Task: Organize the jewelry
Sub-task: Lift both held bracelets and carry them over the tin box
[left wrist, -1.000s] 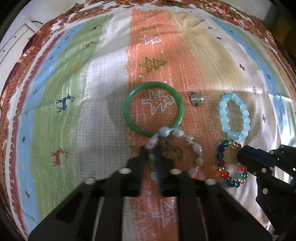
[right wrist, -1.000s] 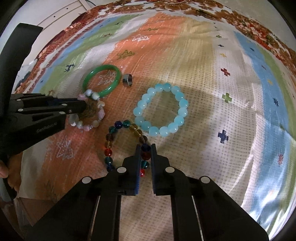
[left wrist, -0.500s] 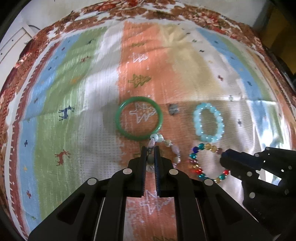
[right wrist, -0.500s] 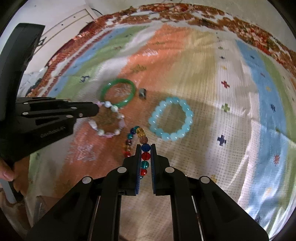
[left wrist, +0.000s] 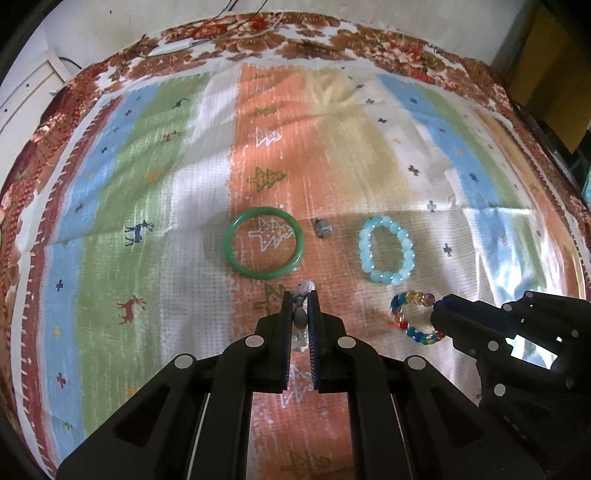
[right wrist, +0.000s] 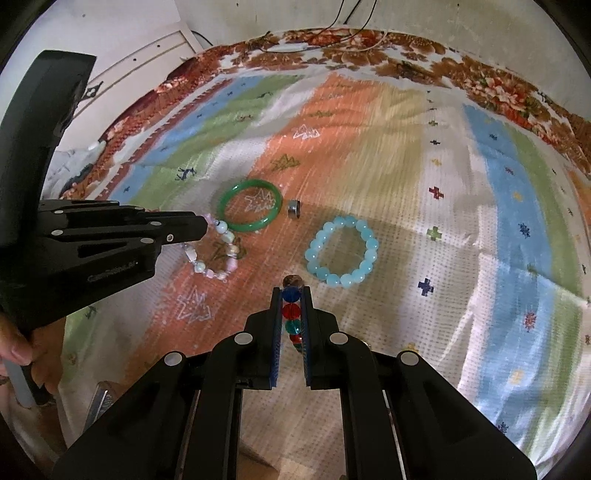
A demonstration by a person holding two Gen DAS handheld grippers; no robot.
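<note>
Striped cloth (left wrist: 147,206); both tongs (left wrist: 300,306) (right wrist: 292,295) clamp beaded bracelets (right wrist: 214,254) (left wrist: 410,321).

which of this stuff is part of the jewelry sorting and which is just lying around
Part of the job:
pastel bracelet, held by the left gripper
multicolor bracelet, held by the right gripper
green bangle
blue bracelet
metal ring

Just lying about:
patterned cloth
cable at the far edge

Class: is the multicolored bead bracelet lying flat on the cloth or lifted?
Lifted. The multicolored bead bracelet hangs from the right gripper, its fingers shut on the beads, above the cloth.
</note>
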